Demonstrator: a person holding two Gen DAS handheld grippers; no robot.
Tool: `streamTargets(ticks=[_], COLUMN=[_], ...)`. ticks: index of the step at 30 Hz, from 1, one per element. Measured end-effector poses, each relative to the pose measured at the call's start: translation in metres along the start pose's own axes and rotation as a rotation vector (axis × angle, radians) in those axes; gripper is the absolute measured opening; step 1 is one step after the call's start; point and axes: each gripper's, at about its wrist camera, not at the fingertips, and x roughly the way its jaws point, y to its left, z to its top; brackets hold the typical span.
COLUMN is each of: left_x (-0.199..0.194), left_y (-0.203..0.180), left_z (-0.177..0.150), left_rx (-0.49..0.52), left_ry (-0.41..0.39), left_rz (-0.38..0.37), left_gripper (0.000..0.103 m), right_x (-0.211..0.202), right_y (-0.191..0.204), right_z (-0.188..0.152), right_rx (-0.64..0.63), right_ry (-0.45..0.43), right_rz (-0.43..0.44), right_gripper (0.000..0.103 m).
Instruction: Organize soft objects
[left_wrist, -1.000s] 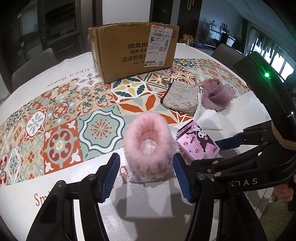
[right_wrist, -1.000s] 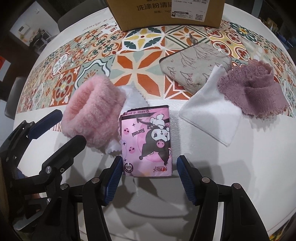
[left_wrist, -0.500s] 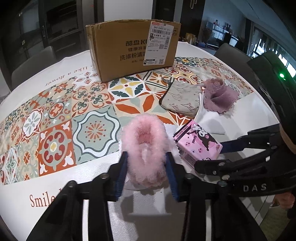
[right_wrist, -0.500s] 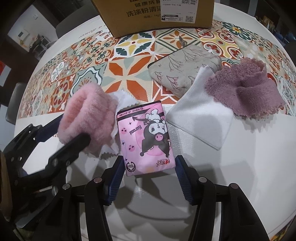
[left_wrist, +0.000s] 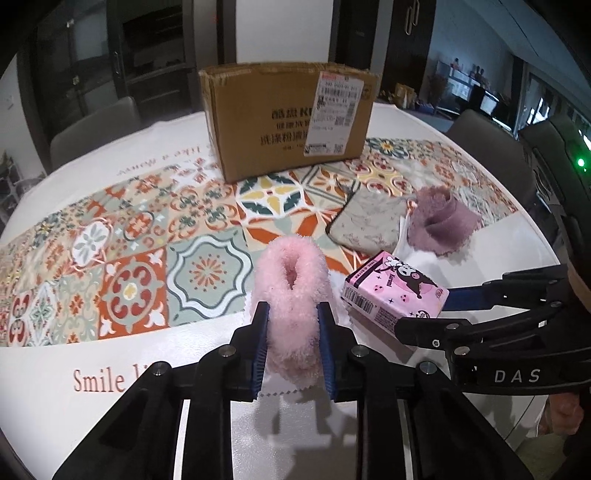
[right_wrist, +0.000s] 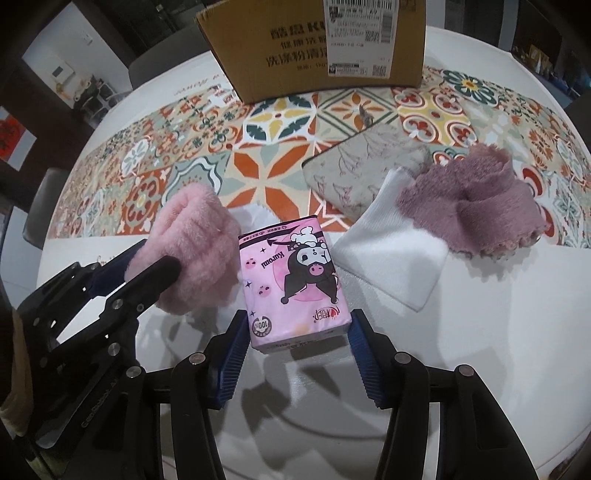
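In front of the cardboard box (left_wrist: 288, 118), the left gripper (left_wrist: 291, 347), its jaws just closing, is squeezing the pink fluffy band (left_wrist: 291, 295); beside it the right gripper (right_wrist: 295, 343) is clamping the pink tissue pack (right_wrist: 291, 280). Both should be rising steadily, grips firm, before heading boxward.

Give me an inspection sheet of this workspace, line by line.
Surface: round white table with patterned tile runner.
Job's things: fluffy pink fur band; pink cartoon tissue pack; mauve plush cloth; white folded cloth; beige floral pouch.
Clutter: open cardboard box.
Grippers: left gripper has just been closing, pads pressing the fur band; right gripper clamps the tissue pack.
Cables: nothing seen.
Surroundings: grey chairs, dark cabinets.
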Motion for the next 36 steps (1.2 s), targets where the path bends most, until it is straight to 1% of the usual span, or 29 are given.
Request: streamTargets(ticks=[8, 21, 32, 36], left_x=[-0.024, -0.063, -0.087, -0.093], left_y=[-0.007, -0.018, -0.025, -0.027], left_z=[0.015, 0.049, 0.08, 0.093], left_rx=[-0.018, -0.039, -0.046, -0.047], left_ry=[-0.073, -0.213, -0.322, -0.361], left_rz=[0.033, 0.075, 0.106, 0.112], left_gripper=[0.025, 0.025, 0.025, 0.025], right_x=[-0.023, -0.075, -0.117, -0.133], right_y=[-0.003, -0.005, -0.01, -0.012], right_z=[0.004, 0.026, 0.041, 0.049], right_rx=[-0.007, -0.025, -0.033, -0.034], right_ry=[-0.06, -0.224, -0.359, -0.422], right_rz=[0.024, 0.056, 0.076, 0.078], right_gripper=[0.055, 0.055, 0.055, 0.055])
